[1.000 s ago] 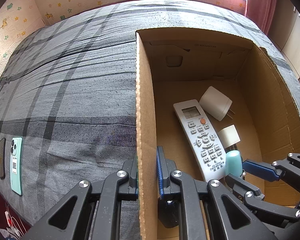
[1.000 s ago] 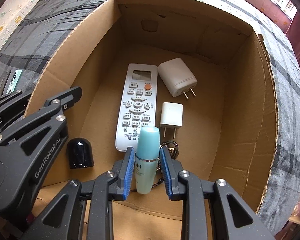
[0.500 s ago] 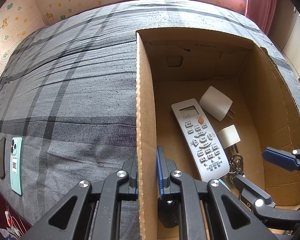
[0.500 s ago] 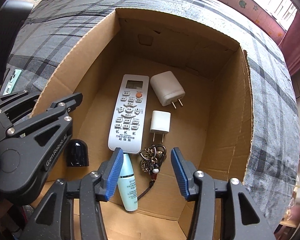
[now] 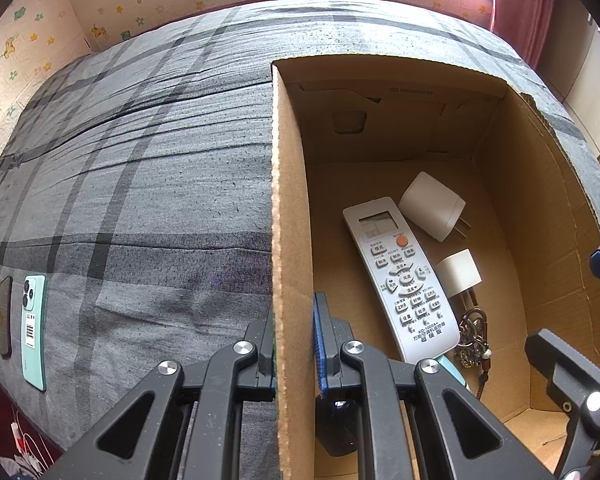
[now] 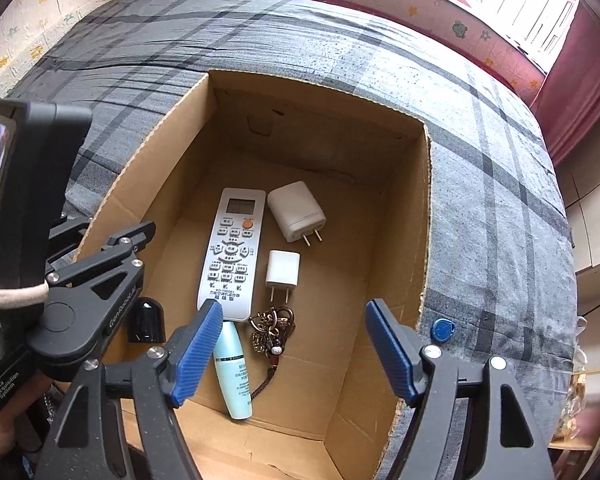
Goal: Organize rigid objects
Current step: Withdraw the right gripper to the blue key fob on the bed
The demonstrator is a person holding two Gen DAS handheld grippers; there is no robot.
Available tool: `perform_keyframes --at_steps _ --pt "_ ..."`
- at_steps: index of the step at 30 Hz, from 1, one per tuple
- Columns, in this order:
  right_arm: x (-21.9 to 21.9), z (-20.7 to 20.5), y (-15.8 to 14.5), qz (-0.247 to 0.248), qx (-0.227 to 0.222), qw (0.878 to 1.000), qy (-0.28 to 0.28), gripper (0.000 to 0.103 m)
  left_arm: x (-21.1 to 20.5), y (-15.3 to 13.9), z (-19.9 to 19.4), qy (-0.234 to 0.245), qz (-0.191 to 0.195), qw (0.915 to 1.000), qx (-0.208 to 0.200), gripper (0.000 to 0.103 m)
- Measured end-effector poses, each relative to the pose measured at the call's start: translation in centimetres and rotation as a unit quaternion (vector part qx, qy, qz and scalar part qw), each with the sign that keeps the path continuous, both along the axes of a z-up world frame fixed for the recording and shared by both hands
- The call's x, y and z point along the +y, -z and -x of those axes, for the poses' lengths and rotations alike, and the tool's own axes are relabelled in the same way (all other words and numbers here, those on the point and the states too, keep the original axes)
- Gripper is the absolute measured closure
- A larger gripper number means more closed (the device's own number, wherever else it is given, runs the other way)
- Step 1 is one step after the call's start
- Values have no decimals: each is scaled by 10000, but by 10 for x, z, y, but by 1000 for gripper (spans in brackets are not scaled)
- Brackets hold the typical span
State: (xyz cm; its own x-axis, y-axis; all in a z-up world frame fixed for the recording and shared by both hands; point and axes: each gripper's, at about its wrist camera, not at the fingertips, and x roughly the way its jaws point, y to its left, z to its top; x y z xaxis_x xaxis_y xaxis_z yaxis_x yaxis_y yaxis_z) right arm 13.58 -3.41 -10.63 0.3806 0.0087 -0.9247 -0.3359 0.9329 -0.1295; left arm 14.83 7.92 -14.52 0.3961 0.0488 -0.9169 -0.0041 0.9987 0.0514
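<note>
My left gripper is shut on the left wall of the open cardboard box, which stands on a grey plaid bed. My right gripper hovers above the box's near end, its jaws opening with nothing between the pads. On the box floor below it lies a teal bottle, free of the fingers. Beside the bottle are a keychain, a white remote, a small white charger, a larger white charger and a black cap.
On the bed's left edge lie a teal phone and a dark phone. A small blue tag rests on the bed right of the box. The right half of the box floor is bare.
The right gripper let go of the teal bottle, which now lies flat on the box floor. Its jaws spread wide and it rose. The left gripper kept its hold on the wall.
</note>
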Motion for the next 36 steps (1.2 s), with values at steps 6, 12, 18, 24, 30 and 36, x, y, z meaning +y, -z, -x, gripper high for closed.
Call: perform_keyframes --at_steps 6,12,18,24,30,36 --pt "-14 -5 -11 -79 -147 9997 150 17 0 0 0 4 -9 10000 3 89" --pt "-38 -15 -18 -164 -236 9988 398 4 -1 1 0 5 -22 10000 7 89" --pt "-62 -25 -23 -249 -307 9974 609 0 -1 1 0 3 -30 10000 7 89" --pt "-91 -33 -27 -282 -407 9955 814 0 -1 1 0 5 -42 10000 17 89" --pt "-121 -41 -19 -279 -358 9929 1103 0 -2 1 -1 7 -43 10000 18 89" --pt "-150 -47 -7 -282 -338 9898 1359 0 -1 1 0 -1 -48 10000 8 89"
